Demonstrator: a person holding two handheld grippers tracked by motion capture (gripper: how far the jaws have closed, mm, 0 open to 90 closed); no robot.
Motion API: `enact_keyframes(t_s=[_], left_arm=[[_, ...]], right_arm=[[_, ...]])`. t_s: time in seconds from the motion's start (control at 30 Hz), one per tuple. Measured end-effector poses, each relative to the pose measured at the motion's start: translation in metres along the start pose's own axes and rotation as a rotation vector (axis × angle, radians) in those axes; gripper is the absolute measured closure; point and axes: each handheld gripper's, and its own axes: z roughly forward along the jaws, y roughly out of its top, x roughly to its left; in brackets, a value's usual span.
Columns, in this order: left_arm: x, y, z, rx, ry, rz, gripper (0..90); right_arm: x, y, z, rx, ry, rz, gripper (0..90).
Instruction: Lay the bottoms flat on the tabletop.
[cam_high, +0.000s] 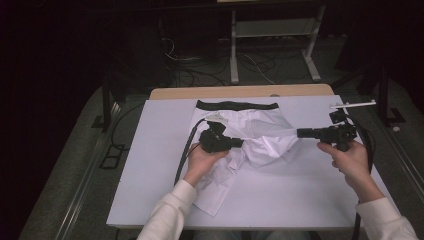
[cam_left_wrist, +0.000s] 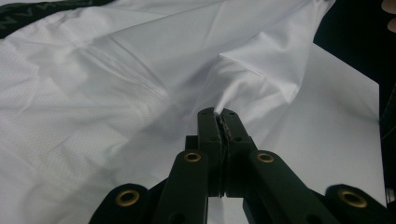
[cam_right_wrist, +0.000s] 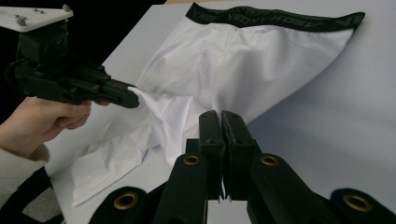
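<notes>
My two sleeves come in at the near edge of the counter (cam_high: 150, 165), each hand carrying a set of tongs. The left tongs (cam_high: 239, 143) are pressed together on a pinch of the white shorts (cam_high: 260, 135); in the left gripper view a peak of fabric runs straight into the closed tips. The right tongs (cam_high: 301, 133) are also clamped shut and pinching cloth: a taut cone of white stretches from the garment to their tip. The shorts lie mid-counter, rumpled, one leg trailing toward me, and the black waistband (cam_high: 236, 105) lies flat at the far side. Beyond the counter, a white frame (cam_high: 272, 40) and loose cables sit on the floor.

My worry is the grip. Both pinches look thin, just a fold at the tips, so pulling the hands apart could slide the slick fabric out of one set. An uneven lift could also drag the waistband askew or twist the legs together.
</notes>
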Motion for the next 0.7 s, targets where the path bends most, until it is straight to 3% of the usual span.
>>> enact_keyframes(t_s=[0.2,0.3,0.37,0.53,0.7], left_arm=[[0.002,0.001,0.007,0.019,0.008,0.008,87.9],[0.011,0.000,0.012,0.020,0.030,-0.012,87.9],[0.016,0.000,0.015,0.029,0.052,-0.020,87.9],[0.031,0.001,0.032,0.089,0.145,0.010,87.9],[0.047,0.013,0.054,0.122,0.203,0.023,87.9]], right_arm=[[-0.001,-0.020,-0.017,-0.009,0.004,0.022,85.9],[-0.009,-0.021,-0.013,-0.007,-0.012,0.040,85.7],[-0.018,-0.018,-0.003,-0.010,-0.041,0.041,85.6],[-0.046,-0.007,0.029,-0.014,-0.109,0.025,85.5],[-0.073,-0.001,0.055,-0.031,-0.165,0.036,85.5]])
